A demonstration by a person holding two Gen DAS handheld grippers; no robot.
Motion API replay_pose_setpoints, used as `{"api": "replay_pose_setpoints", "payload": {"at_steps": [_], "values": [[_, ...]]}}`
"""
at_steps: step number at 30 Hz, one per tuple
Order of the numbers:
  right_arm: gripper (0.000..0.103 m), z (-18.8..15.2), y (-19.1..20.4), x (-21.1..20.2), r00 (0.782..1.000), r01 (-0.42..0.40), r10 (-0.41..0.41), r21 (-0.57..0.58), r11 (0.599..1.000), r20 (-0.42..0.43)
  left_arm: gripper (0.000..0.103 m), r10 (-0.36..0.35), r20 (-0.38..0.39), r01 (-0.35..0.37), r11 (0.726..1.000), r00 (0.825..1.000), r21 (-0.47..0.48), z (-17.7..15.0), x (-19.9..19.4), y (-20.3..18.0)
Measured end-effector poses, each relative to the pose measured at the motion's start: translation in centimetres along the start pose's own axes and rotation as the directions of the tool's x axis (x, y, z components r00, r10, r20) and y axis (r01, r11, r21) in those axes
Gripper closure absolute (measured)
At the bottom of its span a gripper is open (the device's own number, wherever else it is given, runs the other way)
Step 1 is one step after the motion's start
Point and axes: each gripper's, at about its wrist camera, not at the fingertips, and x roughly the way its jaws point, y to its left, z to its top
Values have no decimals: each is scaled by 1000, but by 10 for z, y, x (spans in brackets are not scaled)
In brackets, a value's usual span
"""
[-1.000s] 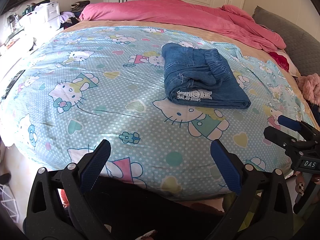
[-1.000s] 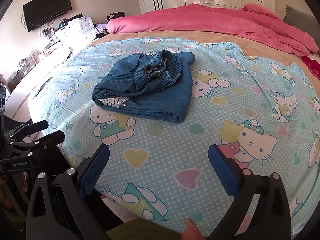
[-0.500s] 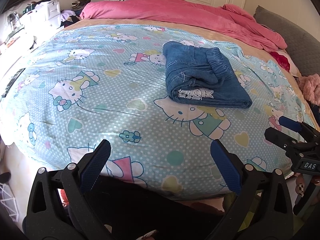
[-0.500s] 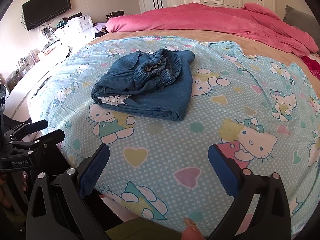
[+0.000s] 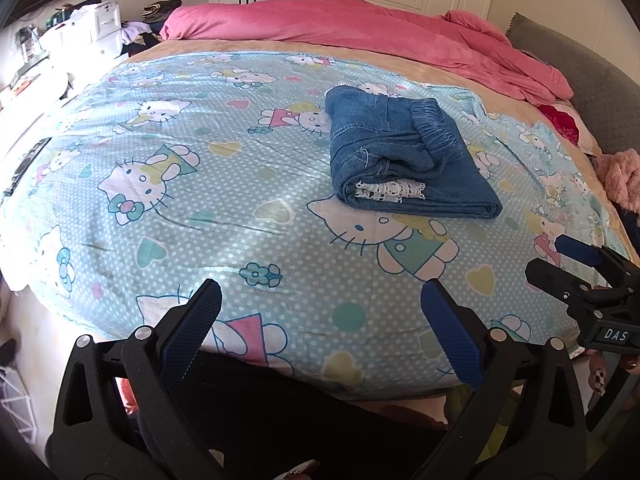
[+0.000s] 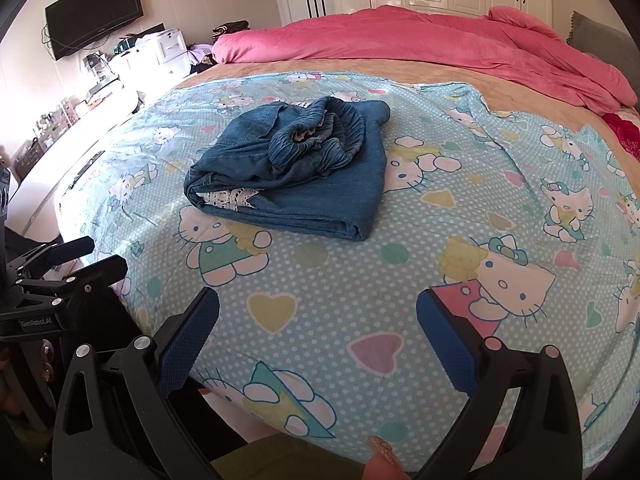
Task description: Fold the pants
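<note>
Cartoon bedsheet (image 5: 224, 216), folded pants (image 5: 404, 160) well beyond both empty, spread grippers (image 5: 320, 320) (image 6: 318, 322).

Bright daylight from the left blows out the dresser (image 6: 152, 60); sharp focus; fisheye bending and dark vignette at corners.

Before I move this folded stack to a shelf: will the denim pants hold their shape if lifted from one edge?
Probably not. The folded denim pants are soft layers, and the gathered waistband sits loosely on top, so it would likely slide or unfold. The lace trim peeking out suggests that the inner layers could slip free.
</note>
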Motion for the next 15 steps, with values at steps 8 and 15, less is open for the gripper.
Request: {"api": "replay_pose_setpoints", "payload": {"at_steps": [8,15], "values": [[4,0,0,0,1000,2,-2,2,1000,0,9,-2,-3,2,1000,1000,-2,0,0,0],[4,0,0,-1,1000,4,-4,3,1000,2,9,2,-1,-2,1000,1000,-2,0,0,0]]}}
